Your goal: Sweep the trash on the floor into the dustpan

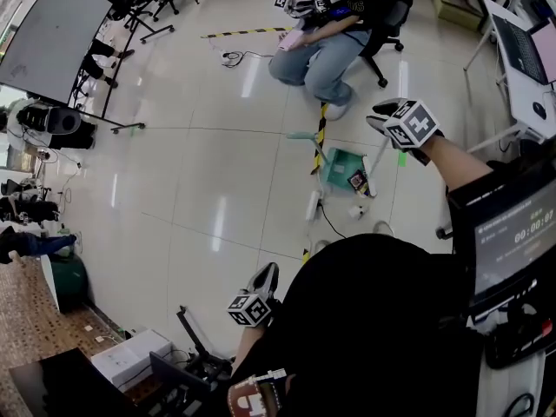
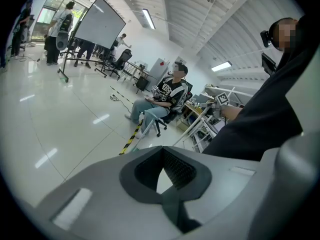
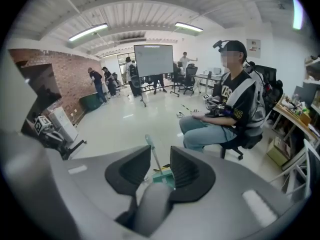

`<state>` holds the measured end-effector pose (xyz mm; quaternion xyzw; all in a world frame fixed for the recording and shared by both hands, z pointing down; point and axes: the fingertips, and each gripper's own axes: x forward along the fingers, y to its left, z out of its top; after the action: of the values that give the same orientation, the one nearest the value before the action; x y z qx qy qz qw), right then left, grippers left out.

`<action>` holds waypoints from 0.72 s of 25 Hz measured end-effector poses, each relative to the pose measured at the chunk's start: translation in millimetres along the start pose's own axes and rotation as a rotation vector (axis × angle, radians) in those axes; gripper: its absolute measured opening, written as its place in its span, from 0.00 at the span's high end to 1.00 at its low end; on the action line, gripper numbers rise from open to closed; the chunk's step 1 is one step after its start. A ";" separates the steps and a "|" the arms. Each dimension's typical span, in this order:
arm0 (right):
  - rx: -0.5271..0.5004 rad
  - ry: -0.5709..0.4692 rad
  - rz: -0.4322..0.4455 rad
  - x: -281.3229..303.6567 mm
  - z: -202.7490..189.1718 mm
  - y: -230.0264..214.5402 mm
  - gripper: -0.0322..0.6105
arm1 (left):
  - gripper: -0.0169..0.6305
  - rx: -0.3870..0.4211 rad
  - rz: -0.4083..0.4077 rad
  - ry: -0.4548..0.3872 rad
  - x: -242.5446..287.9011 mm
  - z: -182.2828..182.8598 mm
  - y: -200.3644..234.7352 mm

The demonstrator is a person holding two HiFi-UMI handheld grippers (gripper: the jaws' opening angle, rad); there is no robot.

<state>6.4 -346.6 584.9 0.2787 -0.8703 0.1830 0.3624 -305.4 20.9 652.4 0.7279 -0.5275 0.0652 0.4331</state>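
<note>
The dustpan [image 1: 337, 163] sits on the floor ahead of and below the right claw [image 3: 160, 156], almost straight along that claw's line. In the right gripper view its green body shows through the gap between the jaws, and its thin teal handle [image 3: 152, 151] stands up from it. The right hand is much the nearer. The left claw [image 2: 162, 153] hangs low at the person's near left side, well apart from the dustpan, with its jaw tips pressed together on nothing.

The right claw's jaws stand on either side of a pale grey shaft [image 3: 149, 209] seated at their roots. I take this to be the broom handle, pinched at its top end. In the head view the shaft slants from that claw down toward the dustpan's right edge, so any stroke would likely run along that slant.

The dustpan is a small green scoop just right of a yellow-and-black floor strip [image 1: 319, 135]. A dark packet [image 1: 357, 181] rests at its near right corner. A small white scrap [image 1: 356, 211] lies on the floor just on the near side of the dustpan. Which way the dustpan's mouth faces I cannot tell.
</note>
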 end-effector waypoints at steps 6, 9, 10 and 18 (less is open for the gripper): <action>0.133 0.032 -0.119 14.2 -11.4 -24.3 0.76 | 0.98 -0.018 0.021 -0.006 -13.9 -6.7 7.0; 0.123 0.057 -0.132 19.1 -22.2 -23.1 0.76 | 0.98 -0.026 0.028 -0.009 -19.2 -7.5 9.3; 0.109 0.066 -0.125 21.4 -25.6 -20.6 0.76 | 0.98 -0.027 0.029 -0.009 -20.2 -7.8 10.1; 0.021 0.090 -0.080 11.3 -28.1 -6.7 0.76 | 0.98 -0.021 0.017 -0.010 -16.1 -3.8 10.6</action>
<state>18.9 -341.2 612.7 0.3087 -0.8394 0.1896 0.4052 -319.8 34.3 651.8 0.7191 -0.5366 0.0595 0.4376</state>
